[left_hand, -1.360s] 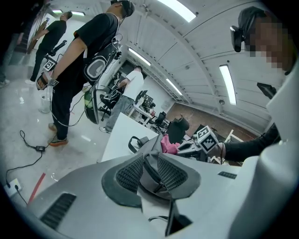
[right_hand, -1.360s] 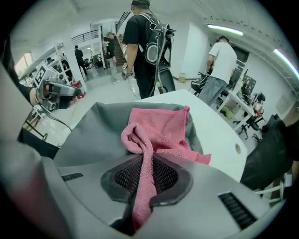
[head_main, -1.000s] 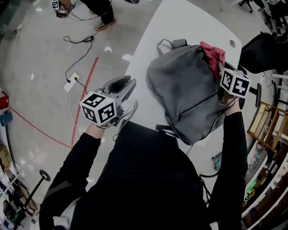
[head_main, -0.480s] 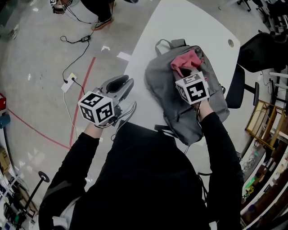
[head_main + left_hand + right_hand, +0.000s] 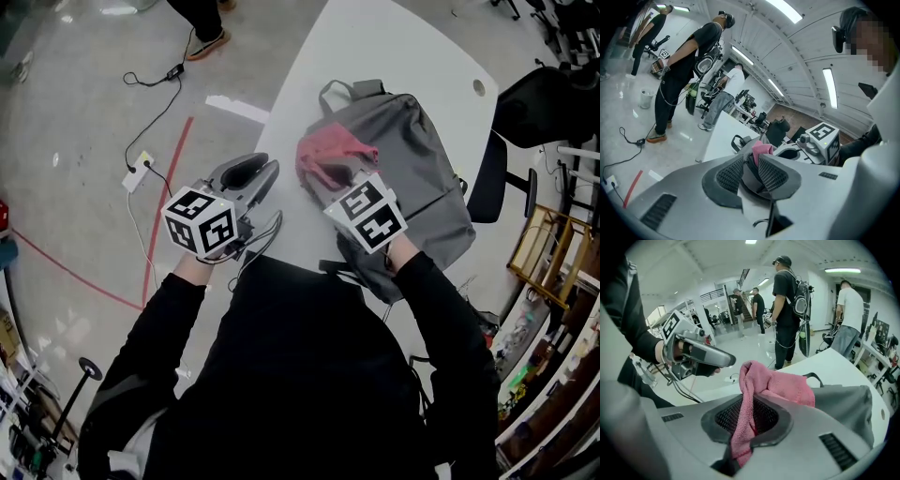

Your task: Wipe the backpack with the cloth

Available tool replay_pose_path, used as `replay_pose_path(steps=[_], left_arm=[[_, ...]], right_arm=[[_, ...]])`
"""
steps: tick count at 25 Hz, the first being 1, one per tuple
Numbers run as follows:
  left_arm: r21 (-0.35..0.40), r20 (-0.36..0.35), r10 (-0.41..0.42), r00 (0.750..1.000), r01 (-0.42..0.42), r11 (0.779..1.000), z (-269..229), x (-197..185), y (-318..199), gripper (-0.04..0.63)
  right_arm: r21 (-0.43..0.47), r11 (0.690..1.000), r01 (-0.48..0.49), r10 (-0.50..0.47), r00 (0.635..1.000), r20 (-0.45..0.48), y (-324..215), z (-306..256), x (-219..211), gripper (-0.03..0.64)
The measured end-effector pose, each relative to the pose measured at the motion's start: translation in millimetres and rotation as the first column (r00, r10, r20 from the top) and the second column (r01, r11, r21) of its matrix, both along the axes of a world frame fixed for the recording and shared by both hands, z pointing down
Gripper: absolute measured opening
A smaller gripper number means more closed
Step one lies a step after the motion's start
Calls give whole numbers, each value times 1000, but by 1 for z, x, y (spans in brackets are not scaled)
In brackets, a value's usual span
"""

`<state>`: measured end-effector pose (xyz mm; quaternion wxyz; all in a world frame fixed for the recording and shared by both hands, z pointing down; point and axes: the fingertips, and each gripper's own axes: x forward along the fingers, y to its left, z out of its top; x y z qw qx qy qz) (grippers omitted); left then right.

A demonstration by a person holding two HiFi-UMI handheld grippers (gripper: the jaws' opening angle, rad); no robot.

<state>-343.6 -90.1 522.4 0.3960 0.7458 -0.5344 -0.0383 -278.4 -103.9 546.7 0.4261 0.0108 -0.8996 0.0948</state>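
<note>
A grey backpack (image 5: 422, 169) lies flat on the white table (image 5: 375, 42), its loop handle toward the far end. My right gripper (image 5: 341, 180) is shut on a pink cloth (image 5: 330, 153), which rests bunched on the backpack's left part. In the right gripper view the cloth (image 5: 780, 383) hangs pinched between the pads (image 5: 761, 417), with the backpack (image 5: 846, 401) behind. My left gripper (image 5: 255, 174) hovers at the table's left edge, apart from the backpack, jaws parted with nothing gripped. The left gripper view shows the cloth (image 5: 762, 149) beyond its gap (image 5: 751, 165).
A black chair (image 5: 534, 103) stands at the table's right side. Cables (image 5: 159, 80) and a red tape line (image 5: 173, 183) run over the floor on the left. Several people (image 5: 787, 301) stand beyond the table's far end. Shelving (image 5: 553, 272) crowds the right edge.
My right gripper has swept the pink cloth across the backpack from its far right corner to its left part, turning as it went. The left gripper stayed put.
</note>
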Motion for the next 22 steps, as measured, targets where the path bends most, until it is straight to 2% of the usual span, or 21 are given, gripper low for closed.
replay_pose_path(steps=[3, 7, 11, 15, 17, 20, 22], left_arm=[[-2, -1, -5, 1000, 5, 1000, 0, -3, -1, 112], [-18, -2, -19, 1000, 19, 1000, 7, -8, 9, 112], [-27, -3, -24, 1000, 24, 999, 12, -9, 11, 111], [-25, 0, -27, 1000, 27, 999, 12, -10, 9, 112], [-22, -2, -25, 1000, 25, 999, 10, -8, 9, 112], [-19, -2, -18, 1000, 18, 1000, 6, -3, 10, 112], [-20, -3, -17, 1000, 17, 1000, 5, -2, 12, 112]], right_arm=[[16, 993, -118, 118, 993, 8, -44, 2, 13, 55], [55, 952, -302, 300, 953, 41, -107, -7, 34, 55], [169, 891, -422, 422, 906, 38, -167, -14, 67, 55], [296, 816, -496, 526, 850, -25, -221, -11, 120, 55], [302, 767, -566, 606, 794, -50, -239, -7, 154, 55], [298, 648, -701, 740, 673, -26, -261, -19, 197, 55], [351, 581, -734, 778, 628, 25, -271, -36, 212, 55]])
